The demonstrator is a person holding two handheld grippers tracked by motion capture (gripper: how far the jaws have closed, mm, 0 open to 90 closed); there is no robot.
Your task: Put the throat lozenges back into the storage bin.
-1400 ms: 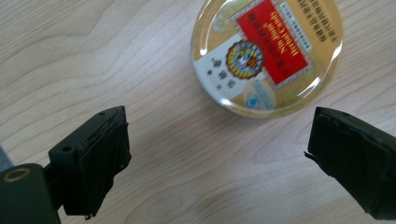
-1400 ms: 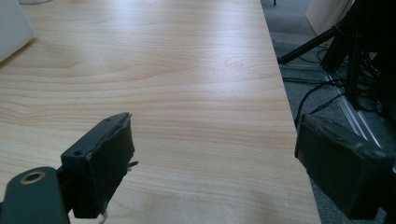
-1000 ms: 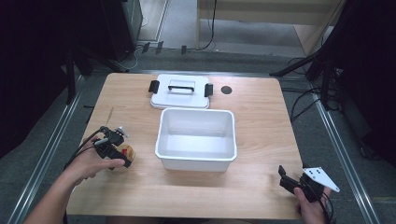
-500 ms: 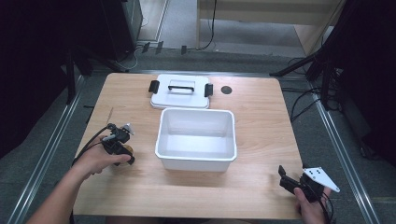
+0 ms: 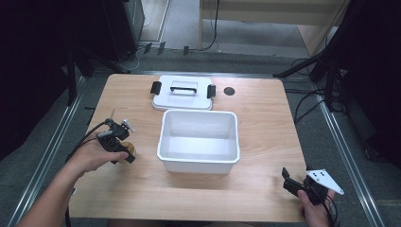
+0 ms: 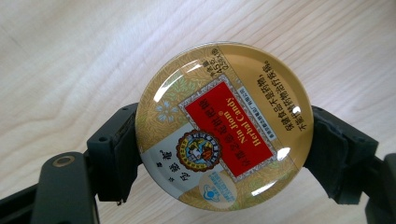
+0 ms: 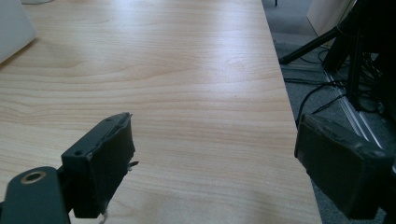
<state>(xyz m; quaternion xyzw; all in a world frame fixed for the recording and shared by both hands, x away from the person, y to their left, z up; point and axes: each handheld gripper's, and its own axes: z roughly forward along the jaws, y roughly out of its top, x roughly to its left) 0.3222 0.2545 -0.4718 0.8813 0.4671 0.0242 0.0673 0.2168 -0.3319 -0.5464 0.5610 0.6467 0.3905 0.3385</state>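
Left gripper [image 6: 219, 154] clamped on round candy tin [image 6: 223, 126] above wooden table [image 5: 265, 142]; right gripper [image 7: 212, 163] spread wide, empty.

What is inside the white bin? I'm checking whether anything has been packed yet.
The white bin looks empty: its bare white floor and far walls show. The strip just behind its near wall is hidden from the high view.

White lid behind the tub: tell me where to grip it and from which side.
Grip the white lid by the raised black handle at its centre, coming straight down from above. The lid lies flat on the table, so its thin edges give little hold; the bar stands proud, with the open right claw free for it.
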